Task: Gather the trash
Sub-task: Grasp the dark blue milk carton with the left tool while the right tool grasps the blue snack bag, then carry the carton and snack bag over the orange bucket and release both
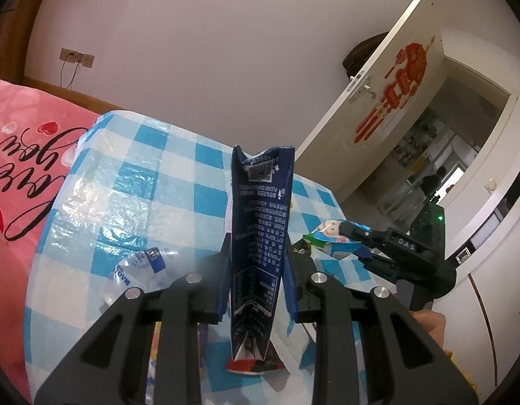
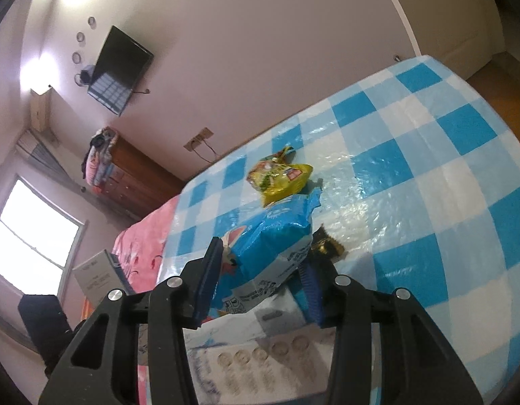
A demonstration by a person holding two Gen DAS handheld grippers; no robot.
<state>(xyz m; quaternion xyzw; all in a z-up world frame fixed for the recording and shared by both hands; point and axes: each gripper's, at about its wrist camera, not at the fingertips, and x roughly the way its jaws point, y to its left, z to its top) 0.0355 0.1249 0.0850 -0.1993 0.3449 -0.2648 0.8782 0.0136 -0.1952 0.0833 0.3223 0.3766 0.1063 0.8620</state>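
My left gripper [image 1: 256, 256] is shut on a flattened dark blue carton [image 1: 260, 222] and holds it upright above the blue-checked tablecloth [image 1: 142, 175]. My right gripper [image 2: 260, 263] is shut on a crumpled light blue snack wrapper [image 2: 270, 236]; it also shows at the right of the left wrist view [image 1: 344, 239] with the wrapper [image 1: 330, 236] in it. A yellow snack bag [image 2: 280, 175] lies on the cloth beyond the wrapper. A crushed clear plastic bottle [image 1: 142, 266] lies on the cloth left of the left gripper.
A small dark and gold wrapper [image 2: 327, 246] lies by the right finger. A white tissue pack [image 2: 260, 344] lies under the right gripper. A pink blanket [image 1: 20, 155] covers the bed to the left. An open white door [image 1: 378, 101] stands behind the table.
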